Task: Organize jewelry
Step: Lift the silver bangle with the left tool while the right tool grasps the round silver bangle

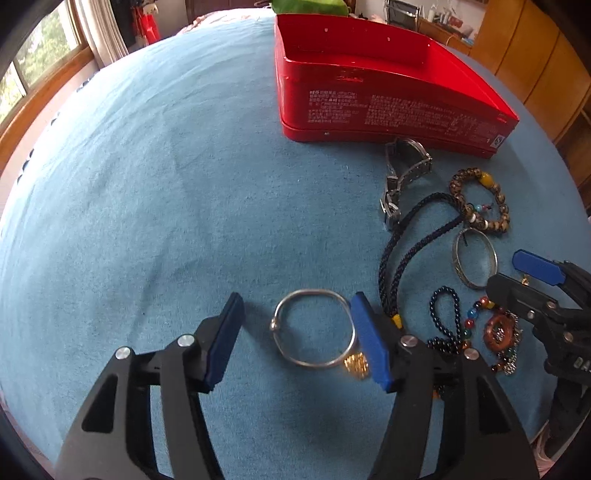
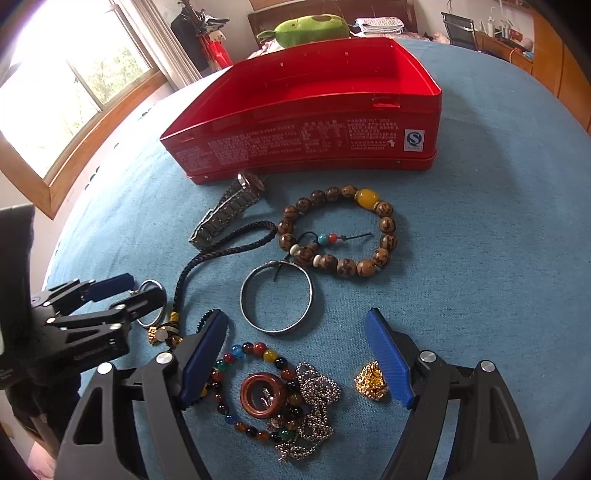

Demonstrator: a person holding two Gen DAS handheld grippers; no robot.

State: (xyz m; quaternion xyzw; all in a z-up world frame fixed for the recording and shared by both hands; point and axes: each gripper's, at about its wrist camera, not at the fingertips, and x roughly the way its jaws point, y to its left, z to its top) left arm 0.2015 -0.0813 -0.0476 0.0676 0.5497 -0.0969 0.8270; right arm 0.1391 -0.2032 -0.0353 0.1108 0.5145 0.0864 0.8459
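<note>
The left tongs [image 1: 295, 339] stand released around a thin silver bangle [image 1: 313, 328] lying on the blue-clothed bench [image 1: 166, 184]. The right tongs [image 2: 295, 362] gape empty over the beaded bracelet [image 2: 255, 391] and chain [image 2: 314, 402]; the red tin [image 2: 303, 122] sits at twelve o'clock.

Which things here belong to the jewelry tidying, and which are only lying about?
For the job:
- red tin, open
- thin silver bangle, between the open left tool
- wooden bead bracelet
- metal watch
- gold ring
- wide silver bangle

Lying about:
- green plush toy
- blue cloth
</note>
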